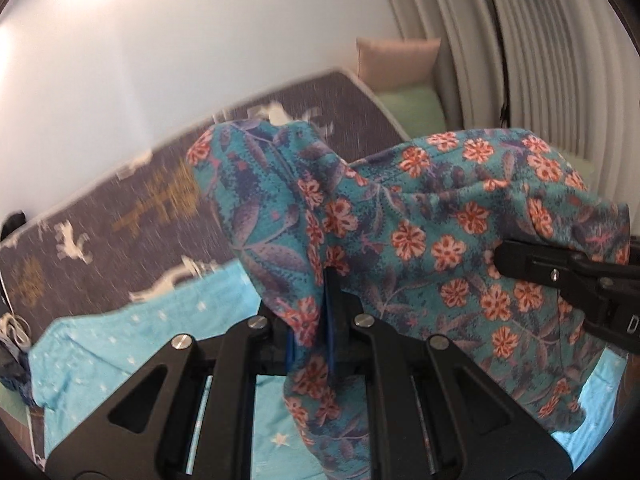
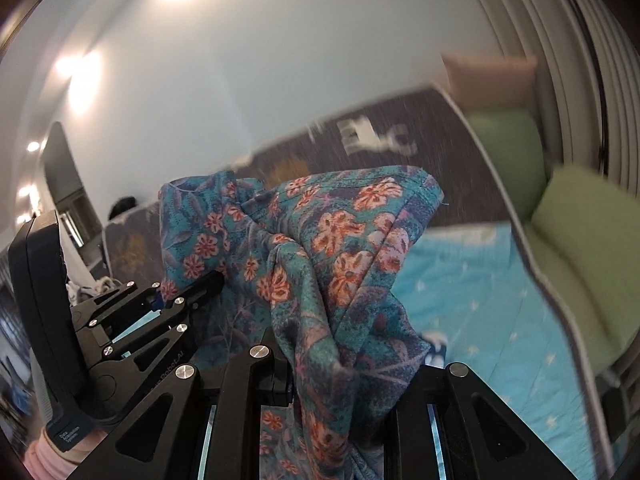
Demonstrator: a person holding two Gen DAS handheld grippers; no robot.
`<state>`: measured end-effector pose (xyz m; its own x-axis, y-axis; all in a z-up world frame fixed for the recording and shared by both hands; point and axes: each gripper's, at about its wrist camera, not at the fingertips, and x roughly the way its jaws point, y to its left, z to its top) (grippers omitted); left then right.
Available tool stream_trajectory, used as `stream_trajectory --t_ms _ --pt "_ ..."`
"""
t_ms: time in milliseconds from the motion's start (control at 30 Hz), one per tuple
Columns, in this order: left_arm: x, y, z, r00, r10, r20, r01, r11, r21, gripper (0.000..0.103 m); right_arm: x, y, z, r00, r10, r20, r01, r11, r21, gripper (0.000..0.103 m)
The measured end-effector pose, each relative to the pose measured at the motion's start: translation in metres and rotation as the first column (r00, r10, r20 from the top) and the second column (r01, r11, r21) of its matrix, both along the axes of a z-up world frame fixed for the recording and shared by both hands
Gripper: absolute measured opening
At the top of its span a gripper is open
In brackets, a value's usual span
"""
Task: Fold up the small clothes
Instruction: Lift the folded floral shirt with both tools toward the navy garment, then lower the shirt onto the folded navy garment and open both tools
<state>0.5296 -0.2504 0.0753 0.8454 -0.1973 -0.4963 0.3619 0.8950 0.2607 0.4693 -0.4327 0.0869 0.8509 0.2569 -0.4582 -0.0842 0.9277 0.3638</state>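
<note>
A teal garment with orange-pink flowers hangs bunched in the air between both grippers, above the bed. My left gripper is shut on a fold of it; blue pads pinch the cloth. At the right edge of the left wrist view, my right gripper grips the other part of the garment. In the right wrist view the garment drapes over my right gripper and hides its fingertips. The left gripper shows at the left there, its tips buried in the cloth.
Below lies a light-blue sheet with white stars on a grey blanket with a deer pattern. A beige pillow and green cushions sit at the far right by a pleated curtain. A pink sleeve holds the left gripper.
</note>
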Motion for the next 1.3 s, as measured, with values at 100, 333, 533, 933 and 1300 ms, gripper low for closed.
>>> stream_trajectory --t_ms 100,333,533,933,1300 --pt "0.026 -0.018 -0.039 0.999 0.025 -0.038 -0.024 0.999 0.034 0.014 0.035 -0.006 -0.053 0.997 -0.020 -0.081 0.021 1.000 0.018 0.019" --pt "0.072 -0.049 -0.126 0.989 0.141 -0.039 -0.128 0.961 0.244 0.019 0.091 -0.019 -0.144 0.957 -0.164 -0.241 0.141 0.984 -0.111 0.040" --pt "0.091 -0.020 -0.161 0.971 0.204 -0.125 -0.183 0.970 0.157 0.022 0.094 -0.047 -0.189 0.932 -0.201 -0.302 0.207 0.978 -0.012 0.072" --pt "0.084 -0.012 -0.178 0.964 0.265 -0.005 -0.261 0.956 0.136 0.032 0.096 -0.034 -0.203 0.883 -0.337 -0.327 0.311 0.941 -0.131 0.083" --pt "-0.031 0.101 -0.101 0.977 0.160 -0.140 -0.187 0.960 -0.207 0.073 -0.084 -0.012 -0.081 0.961 -0.186 -0.205 0.163 0.979 -0.125 0.081"
